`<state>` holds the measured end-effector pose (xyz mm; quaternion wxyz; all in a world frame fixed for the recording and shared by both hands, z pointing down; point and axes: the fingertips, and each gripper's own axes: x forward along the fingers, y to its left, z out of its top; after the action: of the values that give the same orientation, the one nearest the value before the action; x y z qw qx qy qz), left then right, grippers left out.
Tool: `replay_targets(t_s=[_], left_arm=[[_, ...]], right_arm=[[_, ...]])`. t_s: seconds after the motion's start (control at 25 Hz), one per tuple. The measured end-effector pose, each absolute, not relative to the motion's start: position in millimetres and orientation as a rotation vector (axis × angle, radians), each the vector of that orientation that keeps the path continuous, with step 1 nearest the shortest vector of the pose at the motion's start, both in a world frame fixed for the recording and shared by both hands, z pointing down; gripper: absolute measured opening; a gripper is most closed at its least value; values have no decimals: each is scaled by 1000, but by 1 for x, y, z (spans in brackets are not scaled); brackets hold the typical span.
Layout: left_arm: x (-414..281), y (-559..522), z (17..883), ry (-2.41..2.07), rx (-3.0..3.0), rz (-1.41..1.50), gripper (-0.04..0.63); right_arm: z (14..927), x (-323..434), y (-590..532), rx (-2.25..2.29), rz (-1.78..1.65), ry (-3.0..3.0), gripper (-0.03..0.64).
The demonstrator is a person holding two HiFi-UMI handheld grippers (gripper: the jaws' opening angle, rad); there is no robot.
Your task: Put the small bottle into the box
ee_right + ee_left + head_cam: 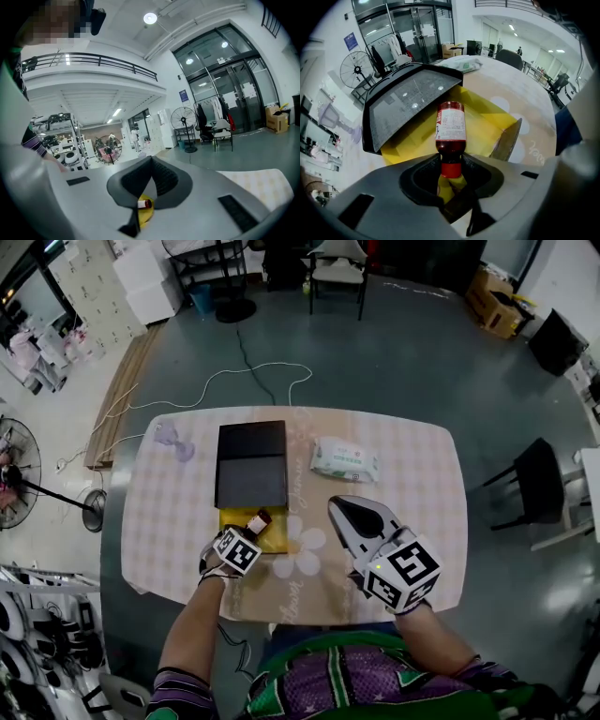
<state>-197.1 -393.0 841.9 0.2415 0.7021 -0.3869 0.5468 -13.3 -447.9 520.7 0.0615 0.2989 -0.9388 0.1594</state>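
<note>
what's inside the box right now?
Open part of the box: bare yellow lining, small bottle over it, neck in the left claw. The black lid covers the rest; anything under it is hidden.

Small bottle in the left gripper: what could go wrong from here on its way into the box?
1. The left gripper pinches the small bottle only at its red cap end, so the long body could swing or slip out.
2. The black lid overhangs the box's yellow tray close beside the bottle. A sideways drift could knock the bottle against it.
</note>
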Motion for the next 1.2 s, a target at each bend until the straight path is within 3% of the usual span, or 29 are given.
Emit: replay_targets(t_s=[0.32, 0.44, 1.2], left_arm=[[-197, -395, 846, -1024, 1933, 1520, 166], [-195, -396, 840, -1033, 1972, 1509, 210], [-180, -350, 749, -1152, 2242, 1271, 210]], right_arm=[[525, -11, -444, 904, 484, -2834, 6], [523, -6, -439, 955, 493, -2831, 8], [495, -10, -378, 1113, 385, -2765, 8]])
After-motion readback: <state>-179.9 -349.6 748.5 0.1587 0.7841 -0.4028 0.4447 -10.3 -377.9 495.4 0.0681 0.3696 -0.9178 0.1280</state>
